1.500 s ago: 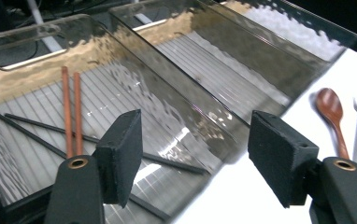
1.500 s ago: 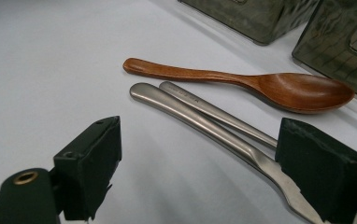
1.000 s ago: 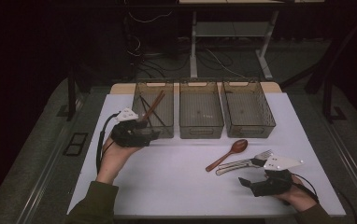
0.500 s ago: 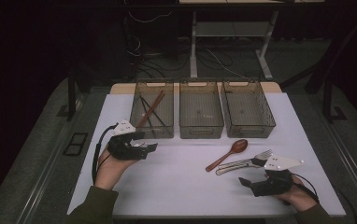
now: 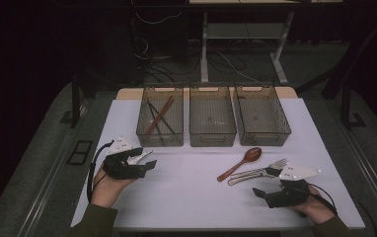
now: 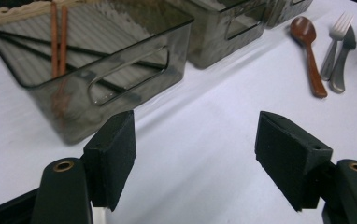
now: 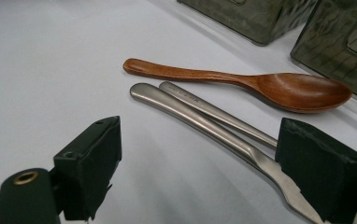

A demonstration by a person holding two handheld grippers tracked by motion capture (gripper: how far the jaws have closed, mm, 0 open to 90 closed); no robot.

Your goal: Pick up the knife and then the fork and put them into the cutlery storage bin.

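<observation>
The right tongs [image 5: 258,193] are released, jaws spread wide, low over the table [image 5: 191,197] at its near right. In the right gripper view, the wooden spoon [image 7: 242,84], the metal knife [image 7: 214,126] and the metal fork [image 7: 218,114] lie just ahead of the jaws; the knife blade runs close beside the jaw at the right of that view, contact cannot be told. The three utensils lie side by side on the table, handles toward the centre, in front of the middle bin [image 5: 212,133] and the right bin [image 5: 263,136]. The left tongs [image 5: 149,165] are likewise released and empty, near the left edge, just in front of the left bin [image 5: 159,138], which holds brown chopsticks [image 5: 159,115] and black chopsticks [image 5: 157,118]. The utensils lie well apart from the left tongs. The table surface is a plain white sheet. The three translucent smoky bins stand in a row at the far side. The surrounding room is dark; grey flooring, cables and a desk frame [image 5: 241,34] are visible beyond.
</observation>
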